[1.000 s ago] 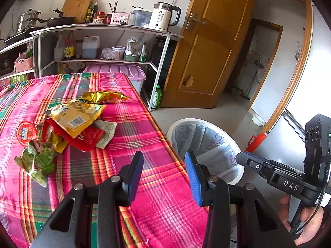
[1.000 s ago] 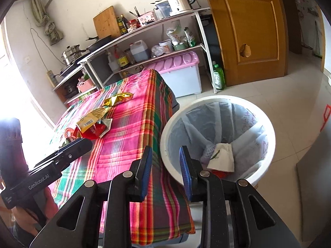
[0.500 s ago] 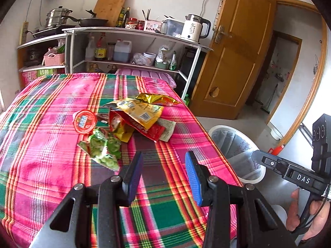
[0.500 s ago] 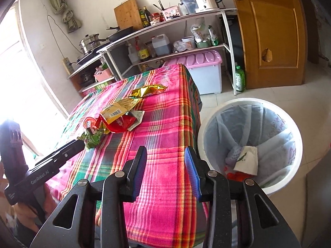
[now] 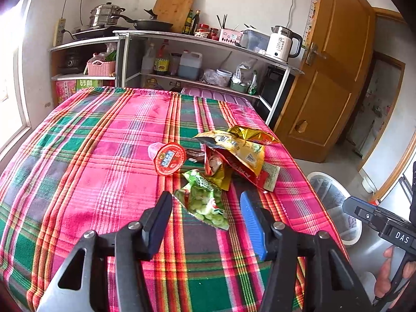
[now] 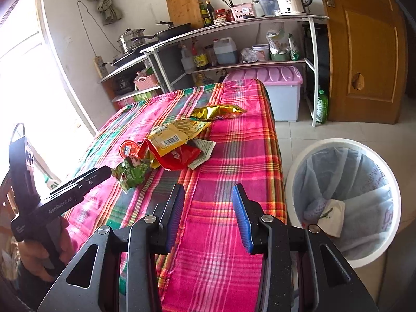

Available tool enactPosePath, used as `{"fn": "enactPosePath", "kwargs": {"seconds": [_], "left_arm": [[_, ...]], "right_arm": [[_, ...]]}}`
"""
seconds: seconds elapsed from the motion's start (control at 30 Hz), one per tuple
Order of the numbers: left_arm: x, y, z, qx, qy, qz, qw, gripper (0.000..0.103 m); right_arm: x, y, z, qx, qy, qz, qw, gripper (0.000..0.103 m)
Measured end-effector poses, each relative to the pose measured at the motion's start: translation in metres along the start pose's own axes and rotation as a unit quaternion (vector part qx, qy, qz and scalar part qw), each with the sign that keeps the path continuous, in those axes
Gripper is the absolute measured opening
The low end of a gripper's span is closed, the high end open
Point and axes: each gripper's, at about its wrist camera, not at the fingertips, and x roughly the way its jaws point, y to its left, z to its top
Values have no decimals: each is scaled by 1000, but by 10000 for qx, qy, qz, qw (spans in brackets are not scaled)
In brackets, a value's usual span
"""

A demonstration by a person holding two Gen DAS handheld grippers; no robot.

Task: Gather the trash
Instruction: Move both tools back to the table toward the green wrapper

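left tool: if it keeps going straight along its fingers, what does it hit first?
Most likely the green snack wrapper. It lies on the tablecloth between the open fingers of the left tool, nearest piece of the trash pile. Depth is unclear; at a steep angle it might meet the cloth first.

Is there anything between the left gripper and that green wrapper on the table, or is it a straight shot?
Nothing visible blocks it. The left gripper is open, and the green wrapper lies on the plaid tablecloth just ahead of its fingers. The other wrappers are piled behind it, on the far side.
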Motion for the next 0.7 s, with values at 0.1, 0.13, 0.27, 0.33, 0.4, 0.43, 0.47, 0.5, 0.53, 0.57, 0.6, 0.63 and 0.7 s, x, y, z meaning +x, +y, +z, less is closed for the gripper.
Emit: {"fn": "enactPosePath", "kwargs": {"seconds": [0.1,0.13,0.27,0.33,0.4,0.43,0.47,0.5,0.53,0.57,0.6,0.63,0.7], "left_arm": [[10,7,1,-35,128,99,9999,57],[14,8,2,-45,182,94,9998,58],[30,13,3,-113,365,68,9992,58],[36,14,3,-163,447,89,9988,58],[42,14,3,-222,516,64,9984,58],[44,14,3,-240,539,56,9982,58],[46,13,4,-245,564,52,9981,58],[48,12,5,-250,593,57,9979,58],[50,12,5,-263,634,71,9976,58],[53,11,4,-276,687,89,9972,58],[55,11,4,-280,727,96,9969,58],[56,10,3,-278,757,91,9967,57],[58,11,2,-292,773,80,9965,47]], "right_arm": [[8,6,2,-56,51,41,10000,39],[10,7,2,-69,68,47,9999,39],[18,10,3,-91,157,35,9998,39],[21,9,4,-93,191,25,9998,39],[23,9,4,-101,205,16,9997,39],[24,9,4,-103,212,11,9997,39],[25,9,4,-104,220,8,9997,39],[27,9,5,-109,228,10,9997,39],[27,9,5,-112,236,11,9997,39],[28,9,5,-116,244,12,9996,39],[30,10,5,-124,255,17,9996,39],[31,10,6,-136,267,19,9995,39],[34,12,7,-172,289,29,9994,39]]}}
